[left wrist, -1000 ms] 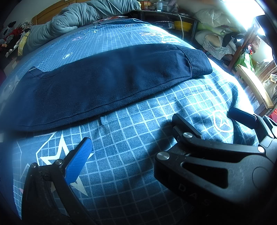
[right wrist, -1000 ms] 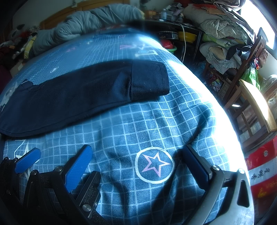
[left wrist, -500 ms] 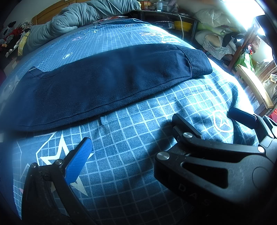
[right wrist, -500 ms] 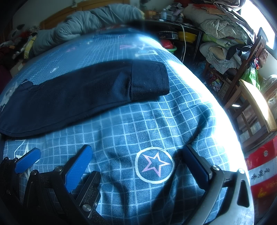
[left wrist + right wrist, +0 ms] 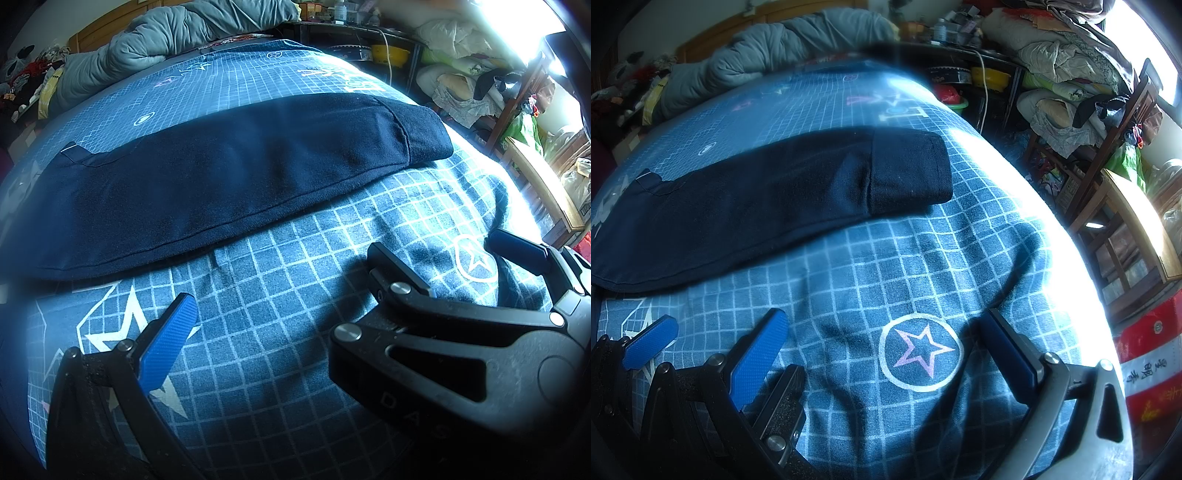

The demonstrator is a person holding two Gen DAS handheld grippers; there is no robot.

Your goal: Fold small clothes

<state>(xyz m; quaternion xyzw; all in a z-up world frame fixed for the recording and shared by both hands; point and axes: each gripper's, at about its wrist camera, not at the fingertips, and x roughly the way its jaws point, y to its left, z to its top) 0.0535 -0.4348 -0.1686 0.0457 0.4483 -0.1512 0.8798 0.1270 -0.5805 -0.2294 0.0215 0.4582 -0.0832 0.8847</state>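
A dark navy garment [image 5: 221, 177] lies folded lengthwise in a long strip across the blue grid-patterned bedspread [image 5: 280, 306]; it also shows in the right wrist view [image 5: 757, 206], with its cuffed end at the right. My left gripper [image 5: 284, 291] is open and empty, hovering over the bedspread just short of the garment's near edge. My right gripper [image 5: 886, 339] is open and empty over a star-in-circle print [image 5: 921, 352], to the right of the left gripper [image 5: 650, 343], whose blue pads show at the lower left.
A grey rolled duvet [image 5: 177, 40] lies at the bed's far end. Right of the bed stand a wooden chair [image 5: 1123, 206], piled bedding [image 5: 1067, 62] and a cluttered dark shelf [image 5: 369, 44]. The bed's right edge [image 5: 1067, 258] drops off close to my right gripper.
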